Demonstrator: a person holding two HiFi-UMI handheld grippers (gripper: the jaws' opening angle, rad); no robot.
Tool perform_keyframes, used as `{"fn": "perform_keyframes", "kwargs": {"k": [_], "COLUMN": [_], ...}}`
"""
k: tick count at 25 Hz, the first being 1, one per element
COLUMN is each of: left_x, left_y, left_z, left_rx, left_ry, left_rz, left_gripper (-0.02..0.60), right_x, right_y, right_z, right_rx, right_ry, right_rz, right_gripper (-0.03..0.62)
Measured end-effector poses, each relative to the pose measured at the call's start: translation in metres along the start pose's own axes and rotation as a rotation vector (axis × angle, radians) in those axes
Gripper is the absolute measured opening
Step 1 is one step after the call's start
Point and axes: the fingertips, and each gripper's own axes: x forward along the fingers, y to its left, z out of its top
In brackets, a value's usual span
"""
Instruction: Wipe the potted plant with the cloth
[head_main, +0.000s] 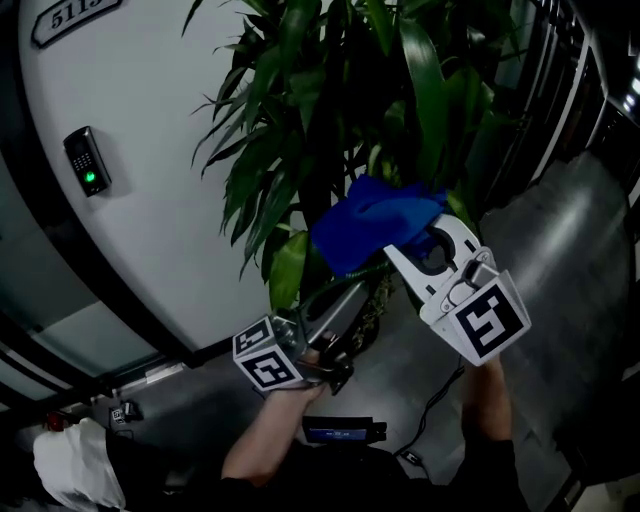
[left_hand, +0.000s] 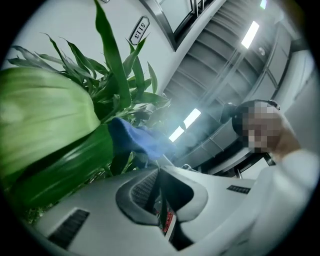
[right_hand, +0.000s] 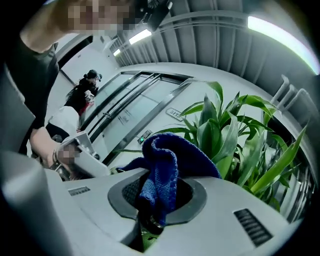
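cloth (head_main: 375, 225) is sitting bunched against the mid foliage of the potted plant (head_main: 300, 100). It's hanging out of the right gripper (head_main: 420, 245): jaws are clamping a fold of it, and the rest is flopping up and forward past the jaw tips.

Left gripper (head_main: 338, 300) is sitting lower and to the left, pointing upward. Its jaws are together, pinching what looks like a thin leaf (head_main: 345, 283) seen edge-on.

That leaf is arcing from the left jaws up-right to just under the cloth, so its long axis is running straight between the two grippers. Right hand is the nearer one to the blade. I'm guessing the stroke is going along it.

Pot: not making it out behind leaves and grippers, so I'm not calling its contents.
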Motion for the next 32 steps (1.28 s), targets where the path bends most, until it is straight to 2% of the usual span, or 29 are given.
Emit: {"fn": "perform_keyframes", "kwargs": {"k": [4,7,10,12,14,16,20,23,25,27,28,30,32], "left_x": [0.000,-0.001,-0.003,-0.003,-0.003,-0.001,0.004,0.009,0.010,0.008,0.009,0.016,0.028], "left_y": [-0.002,-0.006,-0.014,-0.019,-0.022,-0.024,-0.026,-0.021,-0.007,0.006,0.008,0.004,-0.005], "left_z": [-0.004,-0.009,-0.009,-0.005,-0.002,0.000,0.002,-0.003,-0.006,-0.001,0.003,0.012,0.016], "left_rx": [0.018,0.046,0.039,0.016,0.001,-0.008,-0.031,-0.038,-0.038,-0.052,-0.066,-0.088,-0.115], "left_ry": [0.016,0.030,0.008,-0.021,-0.041,-0.053,-0.067,-0.064,-0.073,-0.115,-0.143,-0.187,-0.207], "left_rz": [-0.008,-0.021,-0.086,-0.137,-0.164,-0.176,-0.195,-0.184,-0.121,-0.074,-0.078,-0.137,-0.233], "left_gripper": [0.020,0.024,0.044,0.086,0.114,0.117,0.117,0.117,0.123,0.223,0.270,0.298,0.319], "right_x": [-0.005,-0.014,-0.021,-0.023,-0.025,-0.030,-0.035,-0.024,-0.019,-0.022,-0.024,-0.025,-0.021], "right_y": [0.029,0.041,0.047,0.044,0.030,0.007,-0.045,-0.067,-0.071,-0.069,-0.068,-0.070,-0.074], "right_z": [-0.006,-0.007,-0.006,-0.003,0.004,0.020,0.051,0.058,0.060,0.063,0.066,0.068,0.064], "right_rx": [-0.006,0.006,0.012,0.014,0.042,0.069,-0.022,-0.037,-0.010,-0.001,-0.003,-0.003,0.020], "right_ry": [0.036,0.044,0.044,0.038,0.018,-0.044,-0.136,-0.185,-0.221,-0.243,-0.251,-0.259,-0.259], "right_rz": [0.067,0.084,0.090,0.077,0.023,-0.069,-0.237,-0.270,-0.265,-0.260,-0.260,-0.260,-0.255], "right_gripper": [0.077,0.077,0.077,0.077,0.077,0.077,0.077,0.077,0.077,0.077,0.077,0.077,0.077]}}
